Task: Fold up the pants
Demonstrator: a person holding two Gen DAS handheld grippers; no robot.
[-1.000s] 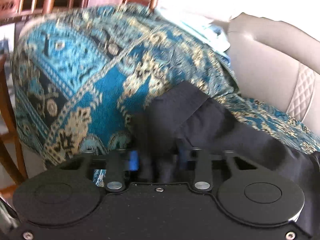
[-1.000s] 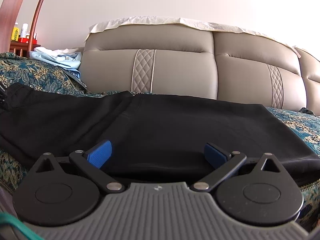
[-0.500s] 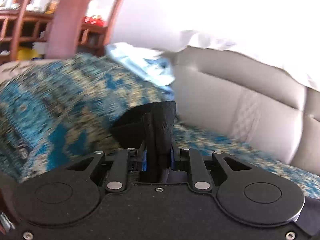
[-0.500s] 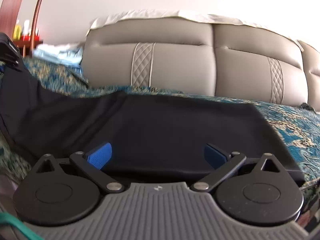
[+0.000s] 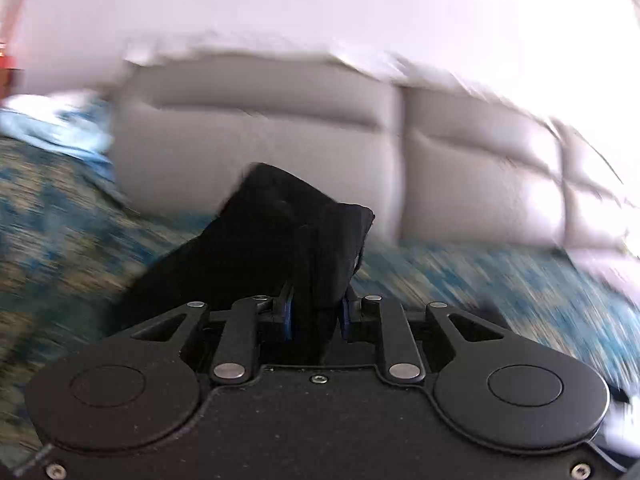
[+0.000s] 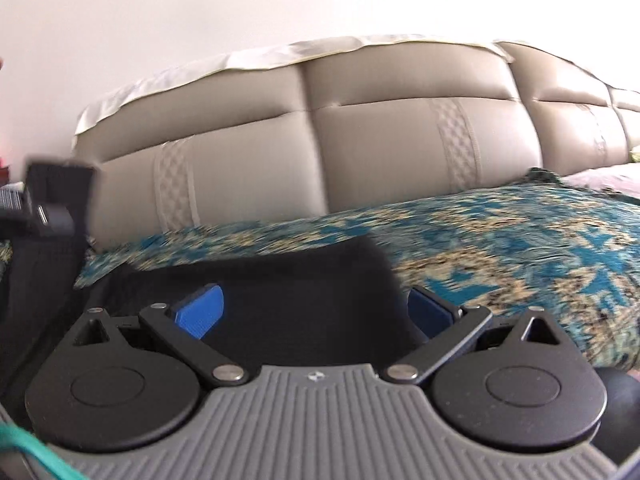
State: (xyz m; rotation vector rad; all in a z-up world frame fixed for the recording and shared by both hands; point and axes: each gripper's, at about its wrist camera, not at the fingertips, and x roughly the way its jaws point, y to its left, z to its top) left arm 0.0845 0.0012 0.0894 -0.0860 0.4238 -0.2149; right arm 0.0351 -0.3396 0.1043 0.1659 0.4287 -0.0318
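Left hand-held gripper (image 5: pixel 316 316): blue pads (image 5: pixel 286 316) clamped on a bunched fold of the black pants (image 5: pixel 280 236). Cloth stands up between the fingers, rising ahead of them in a dark peak, then trailing down and to the left onto the patterned teal-and-gold cover (image 5: pixel 60 240). Jaws have just been closing a little further, fabric between them throughout. View is motion-blurred.

Right hand-held gripper (image 6: pixel 316 312): jaws spread wide, blue pads (image 6: pixel 202 312) well apart. Black pants (image 6: pixel 304 280) lie flat directly ahead of and between the fingers, on the cover (image 6: pixel 520 240). Pads do not visibly press the cloth; whether the fingers touch it below cannot be told.

Left hand-held gripper also shows in the right wrist view, far left and raised (image 6: pixel 52 204), with black cloth hanging from it down to the spread part of the garment.

Beyond both: grey-beige padded sofa back (image 6: pixel 400 140), a pale cloth (image 6: pixel 240 64) draped along its top edge. Light blue fabric (image 5: pixel 52 120) heaped to the far left of the left hand-held gripper.
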